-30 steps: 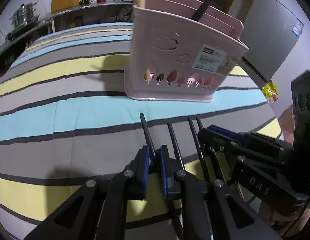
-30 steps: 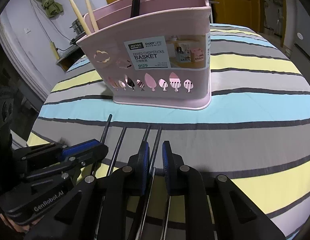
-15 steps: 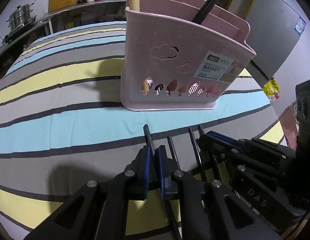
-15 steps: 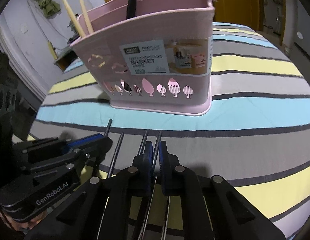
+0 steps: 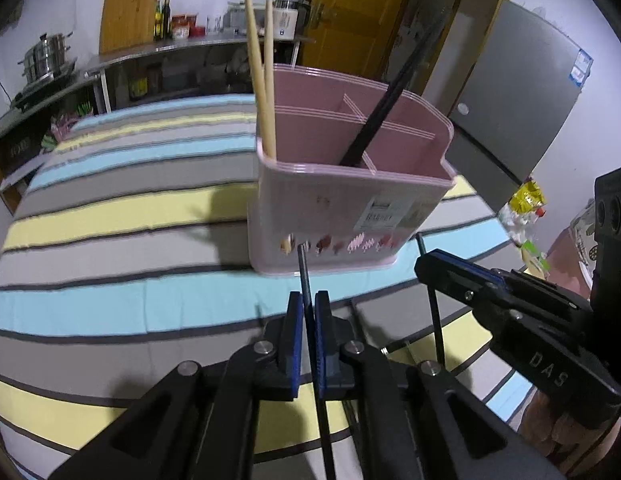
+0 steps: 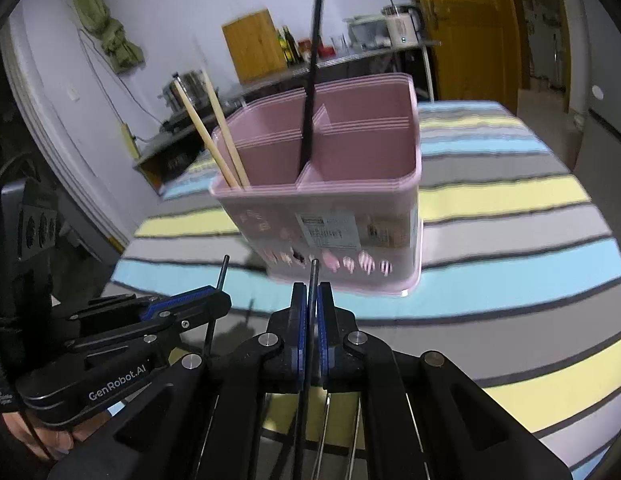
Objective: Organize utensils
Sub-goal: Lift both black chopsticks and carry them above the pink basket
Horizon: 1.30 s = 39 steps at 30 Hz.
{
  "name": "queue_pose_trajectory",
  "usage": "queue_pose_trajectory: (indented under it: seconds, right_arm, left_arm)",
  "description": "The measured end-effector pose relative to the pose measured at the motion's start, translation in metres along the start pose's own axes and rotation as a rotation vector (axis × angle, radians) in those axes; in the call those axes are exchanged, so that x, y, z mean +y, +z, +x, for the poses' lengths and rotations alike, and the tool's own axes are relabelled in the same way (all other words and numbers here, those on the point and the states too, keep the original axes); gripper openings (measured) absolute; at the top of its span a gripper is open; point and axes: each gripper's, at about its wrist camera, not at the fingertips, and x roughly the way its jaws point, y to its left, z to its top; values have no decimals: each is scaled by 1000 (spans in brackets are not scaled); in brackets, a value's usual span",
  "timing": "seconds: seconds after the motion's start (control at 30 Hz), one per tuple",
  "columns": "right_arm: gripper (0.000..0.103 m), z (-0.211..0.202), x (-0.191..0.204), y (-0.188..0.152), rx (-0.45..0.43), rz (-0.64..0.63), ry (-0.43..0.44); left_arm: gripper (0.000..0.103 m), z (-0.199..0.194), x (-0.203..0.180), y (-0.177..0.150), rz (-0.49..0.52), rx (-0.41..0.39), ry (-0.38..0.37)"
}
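Both sets of jaws are clamped on black chopsticks: the left gripper (image 5: 305, 322) on one chopstick (image 5: 303, 276), the right gripper (image 6: 309, 312) on another (image 6: 313, 280), each stick running forward along the jaws. The pink basket (image 5: 350, 200) stands straight ahead of both, its open compartments above the raised tips, about equally near to each.

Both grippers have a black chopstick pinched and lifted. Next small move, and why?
Probably carry both forward and up over the pink basket, toward the compartment holding the black chopstick already inside. The left gripper and right gripper each clamp a black chopstick whose tip sits below the rim, in front of the basket wall.
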Motion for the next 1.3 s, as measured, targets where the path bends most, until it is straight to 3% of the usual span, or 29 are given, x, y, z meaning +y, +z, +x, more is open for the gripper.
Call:
queue_pose_trajectory:
  seconds: [0.57,1.3]
  right_arm:
    - [4,-73,29,31,-217,-69,4]
    - [4,-128,25,-6,-244,-87,-10]
  left_arm:
    - [5,-70,-7,36,47,-183,-15]
    - [5,-124,-11,-8,19,-256,-15]
